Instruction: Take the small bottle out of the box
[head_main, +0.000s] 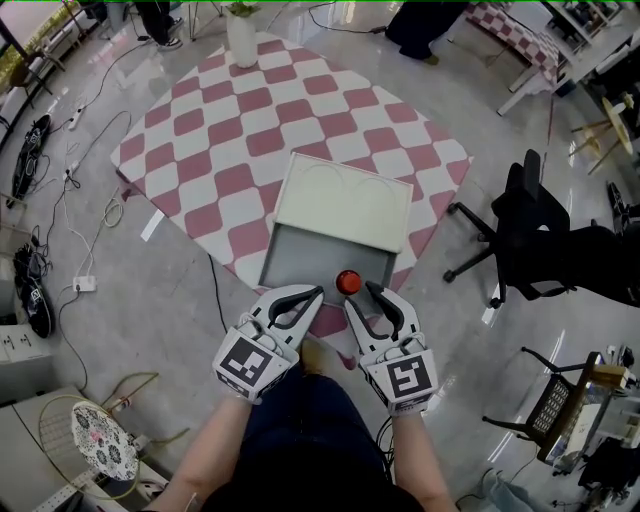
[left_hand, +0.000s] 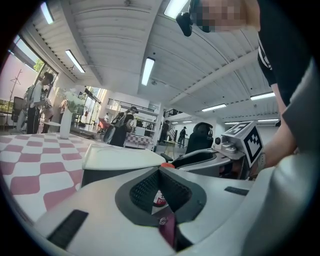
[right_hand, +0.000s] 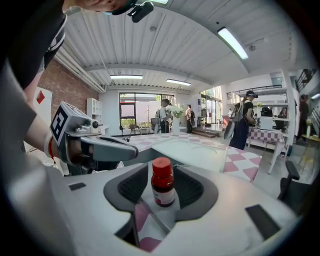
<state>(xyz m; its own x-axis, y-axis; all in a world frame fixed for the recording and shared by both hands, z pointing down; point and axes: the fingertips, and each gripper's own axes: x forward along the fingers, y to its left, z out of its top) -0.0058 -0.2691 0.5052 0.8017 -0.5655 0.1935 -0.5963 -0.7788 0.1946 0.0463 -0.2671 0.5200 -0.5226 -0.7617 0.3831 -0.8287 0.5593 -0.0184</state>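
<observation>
— While that small bottle (right_hand: 162, 186) is standing loose between the spread jaws of the right gripper (head_main: 360, 295), what is worrying you?
— One jaw is sitting so near it. I think a little nudge could be tipping it over. The left gripper (head_main: 318, 293), pressed shut on nothing, is hanging just beside it too.
— What are you counting?
— One bottle, two grippers, and one box (head_main: 310, 255) lying open just ahead of them.
</observation>
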